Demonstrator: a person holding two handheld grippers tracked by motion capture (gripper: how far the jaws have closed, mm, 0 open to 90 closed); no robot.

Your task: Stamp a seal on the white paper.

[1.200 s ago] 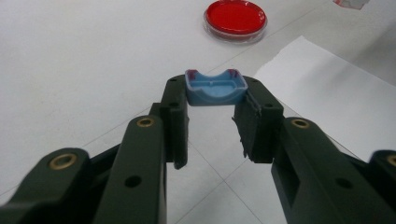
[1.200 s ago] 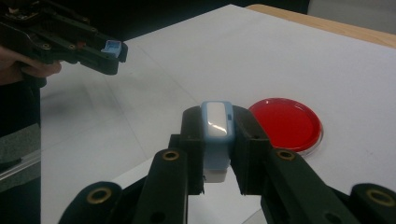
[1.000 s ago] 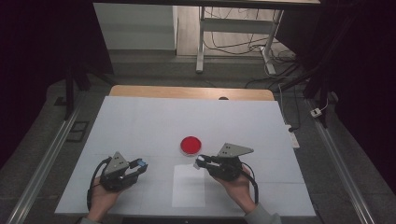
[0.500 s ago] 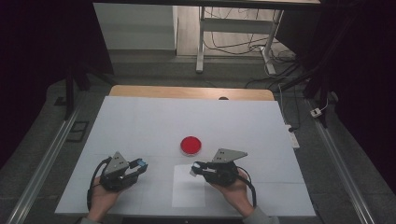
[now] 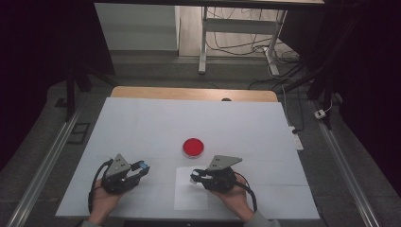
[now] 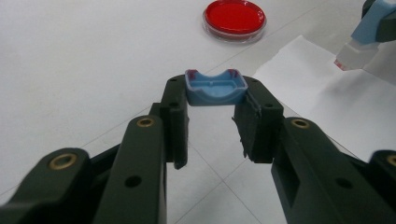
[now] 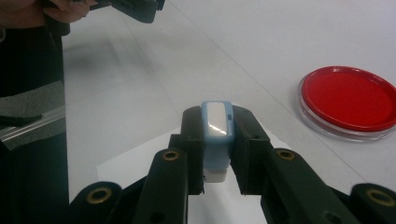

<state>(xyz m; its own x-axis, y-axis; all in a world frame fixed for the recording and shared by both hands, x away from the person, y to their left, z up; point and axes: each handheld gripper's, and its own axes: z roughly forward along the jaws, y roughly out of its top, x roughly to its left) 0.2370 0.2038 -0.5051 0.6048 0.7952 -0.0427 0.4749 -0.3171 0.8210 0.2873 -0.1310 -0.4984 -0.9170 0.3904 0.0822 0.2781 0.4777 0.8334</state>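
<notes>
Blue plastic sits in both tongs: the right tongs [image 7: 216,140] are pinched on a small blue-and-white stamp [image 7: 216,135], held just over the near part of a white sheet of paper [image 5: 190,191], and the left tongs [image 6: 215,100] are pinched on the stamp's blue cap [image 6: 215,87], well to the left of that paper and clear of it. Beyond the paper's far edge, near it but not touching, a round red dish [image 5: 193,147] with a clear rim rests on the white desk [image 5: 142,123].
</notes>
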